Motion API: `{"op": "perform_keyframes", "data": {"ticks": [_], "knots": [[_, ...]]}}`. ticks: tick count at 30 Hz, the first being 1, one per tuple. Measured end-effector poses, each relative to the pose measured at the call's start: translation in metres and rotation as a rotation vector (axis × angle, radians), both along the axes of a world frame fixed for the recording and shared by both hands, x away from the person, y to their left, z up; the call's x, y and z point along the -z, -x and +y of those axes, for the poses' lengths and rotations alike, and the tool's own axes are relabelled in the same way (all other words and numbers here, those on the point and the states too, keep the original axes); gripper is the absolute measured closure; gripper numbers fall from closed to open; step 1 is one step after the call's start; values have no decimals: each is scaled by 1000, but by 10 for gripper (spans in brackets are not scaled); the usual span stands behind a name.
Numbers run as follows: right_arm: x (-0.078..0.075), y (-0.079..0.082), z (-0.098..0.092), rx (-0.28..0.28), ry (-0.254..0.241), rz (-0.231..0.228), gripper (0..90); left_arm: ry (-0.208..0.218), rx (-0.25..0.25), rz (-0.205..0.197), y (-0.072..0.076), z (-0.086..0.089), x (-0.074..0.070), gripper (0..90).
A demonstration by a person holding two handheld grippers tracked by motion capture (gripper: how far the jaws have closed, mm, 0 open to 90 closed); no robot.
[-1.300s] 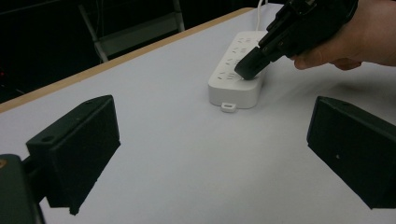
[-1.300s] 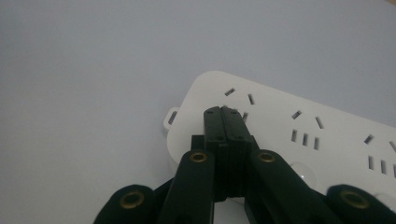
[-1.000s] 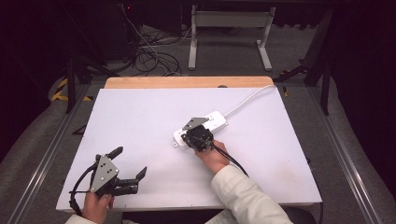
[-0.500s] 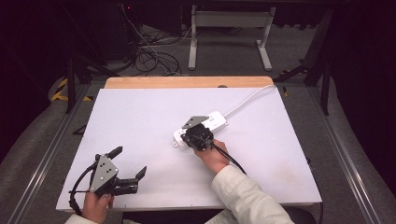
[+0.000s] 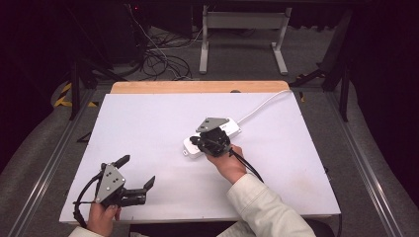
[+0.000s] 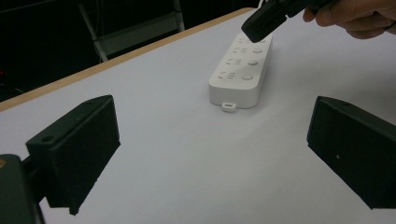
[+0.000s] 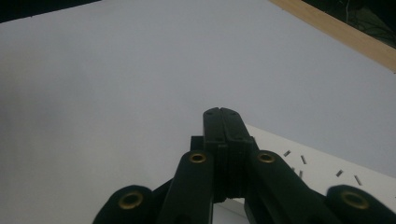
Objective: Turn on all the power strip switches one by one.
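Note:
A white power strip [image 5: 213, 137] lies near the middle of the white table, its white cable [image 5: 262, 104] running off to the back right; it has several sockets and round buttons [image 6: 240, 70]. My right gripper [image 5: 203, 140] hovers just above the strip with its jaws pressed together and nothing between them [image 7: 223, 122]; the strip's socket slots [image 7: 322, 170] lie below it. My left gripper [image 5: 136, 174] rests at the table's front left, jaws wide apart and empty [image 6: 210, 140], facing the strip's near end. The right gripper's tip [image 6: 266, 21] hangs over the strip's far sockets.
The white table [image 5: 148, 123] has a wooden strip [image 5: 197, 87] along its back edge. Behind the table, cables [image 5: 158, 59] lie on the floor beside a metal stand [image 5: 242, 29]. Metal rails [image 5: 365, 177] run along both sides.
My right gripper has risen a little off the power strip, jaws still together. The left gripper has stayed put.

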State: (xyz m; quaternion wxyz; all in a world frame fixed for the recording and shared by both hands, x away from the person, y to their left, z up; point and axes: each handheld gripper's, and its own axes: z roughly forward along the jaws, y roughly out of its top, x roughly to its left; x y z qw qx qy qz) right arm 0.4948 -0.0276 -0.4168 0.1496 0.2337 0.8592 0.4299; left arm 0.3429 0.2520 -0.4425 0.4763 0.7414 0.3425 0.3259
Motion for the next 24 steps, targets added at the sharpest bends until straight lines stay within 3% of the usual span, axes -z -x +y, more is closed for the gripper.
{"op": "perform_keyframes", "data": {"ticks": [7,17,24], "knots": [[-10,7,-7,-23,-22,-19,899,-8,1,-5,0,0,0,29],[-31,21,-44,5,-103,-74,507,8,1,7,0,1,0,29],[-42,34,-81,-12,-165,-113,327,10,-1,11,-1,0,0,29]]}}
